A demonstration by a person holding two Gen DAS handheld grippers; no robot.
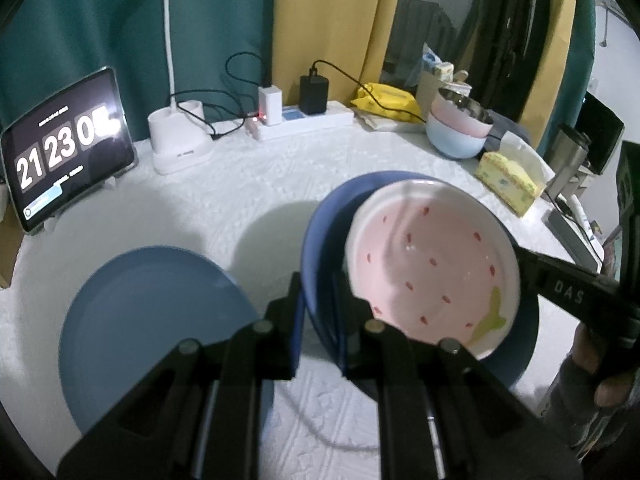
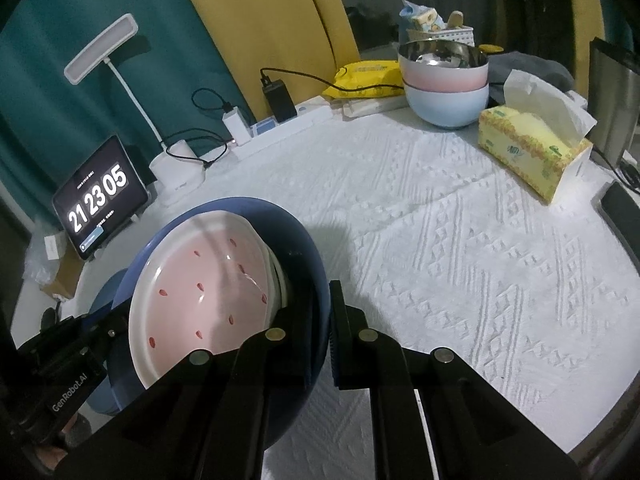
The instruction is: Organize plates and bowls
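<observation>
A dark blue plate (image 1: 320, 224) with a pink strawberry-print dish (image 1: 432, 264) lying in it is held tilted above the white tablecloth. My left gripper (image 1: 320, 312) is shut on the blue plate's near rim. My right gripper (image 2: 320, 320) is shut on the opposite rim of the same blue plate (image 2: 304, 248), with the pink dish (image 2: 208, 280) to its left. A light blue plate (image 1: 152, 320) lies flat on the table at the left. Stacked bowls (image 1: 460, 128), pink over light blue with a steel one on top, stand at the back right; they also show in the right wrist view (image 2: 446, 88).
A tablet clock (image 1: 64, 148), a white lamp base (image 1: 180, 136), a power strip with chargers (image 1: 304, 120) and a yellow pack (image 1: 384, 100) line the back edge. A yellow tissue box (image 2: 532, 148) stands at the right. Open tablecloth (image 2: 460, 260) lies right of the held plates.
</observation>
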